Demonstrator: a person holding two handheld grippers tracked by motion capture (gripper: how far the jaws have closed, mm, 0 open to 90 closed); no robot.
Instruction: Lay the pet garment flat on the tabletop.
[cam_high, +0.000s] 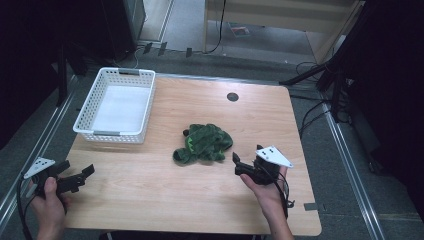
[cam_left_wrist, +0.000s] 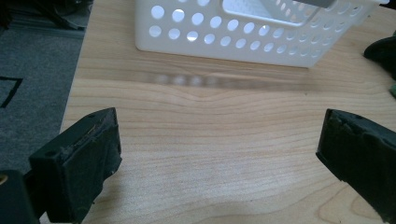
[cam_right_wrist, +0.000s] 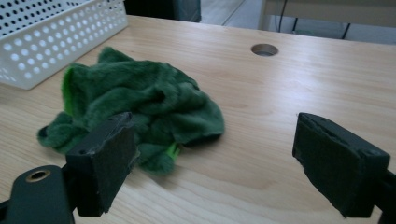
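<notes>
A crumpled dark green plush cloth (cam_high: 204, 143) with a bright green edge lies near the middle of the wooden table (cam_high: 165, 195). My right gripper (cam_high: 236, 162) hovers just right of it, jaws open and empty, pointing left toward it. In the right gripper view the green cloth (cam_right_wrist: 140, 105) lies just beyond the left jaw, and my right gripper (cam_right_wrist: 212, 161) stands wide. My left gripper (cam_high: 86, 174) rests at the table's front left corner, open and empty. The left gripper view has my left gripper (cam_left_wrist: 219, 158) over bare wood facing the white basket (cam_left_wrist: 252, 28).
An empty white perforated basket (cam_high: 118, 105) stands at the table's back left. A round cable hole (cam_high: 232, 96) sits near the back edge. Black stands and cables line the floor on the right. The basket wall (cam_right_wrist: 51, 42) is left of the cloth in the right gripper view.
</notes>
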